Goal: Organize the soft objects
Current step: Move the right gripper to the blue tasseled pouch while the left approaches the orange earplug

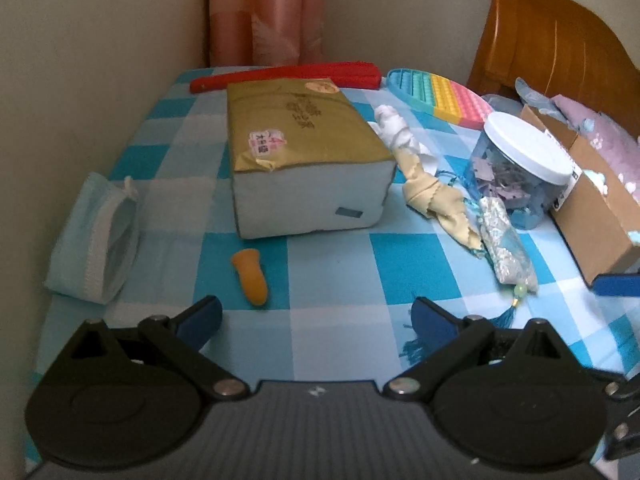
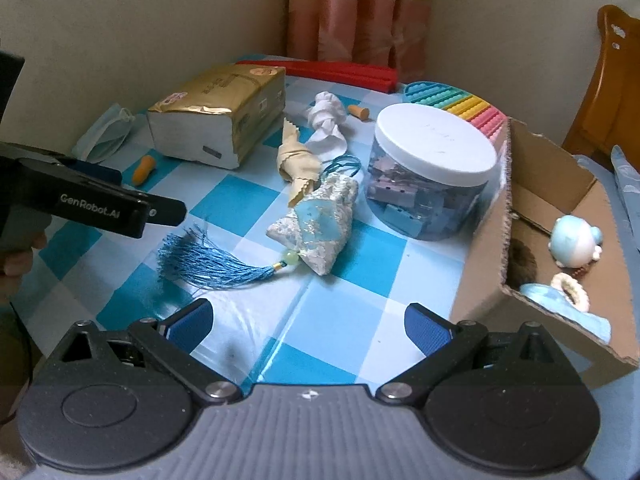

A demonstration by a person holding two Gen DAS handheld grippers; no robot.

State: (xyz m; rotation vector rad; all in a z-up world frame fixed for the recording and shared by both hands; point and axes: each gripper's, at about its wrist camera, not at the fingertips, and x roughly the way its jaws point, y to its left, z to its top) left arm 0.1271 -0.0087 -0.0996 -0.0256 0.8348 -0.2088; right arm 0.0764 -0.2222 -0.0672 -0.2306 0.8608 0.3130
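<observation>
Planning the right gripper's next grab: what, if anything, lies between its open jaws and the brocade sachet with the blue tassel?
Nothing visible does. The right gripper is open over bare checked tablecloth, and the brocade sachet lies straight ahead, its tassel trailing left. The plastic jar stands to the right, clear of the path.

A brocade sachet (image 2: 316,224), pale blue and silver, lay tilted on the checked tabletop (image 2: 248,320), its blue tassel (image 2: 208,260) fanned out toward the left with a green bead at the joint. Just behind it, touching its top, sat a knotted yellow cloth (image 2: 296,160), and behind that a knotted white cloth (image 2: 328,120). An orange finger cot (image 1: 250,278) lay on its side near the tissue pack (image 1: 304,160); a second one (image 2: 358,112) lay beside the white cloth. A folded blue face mask (image 1: 94,240) rested at the tabletop's left edge. Plush toys (image 2: 576,244) sat inside the cardboard box (image 2: 488,240) on the right.
</observation>
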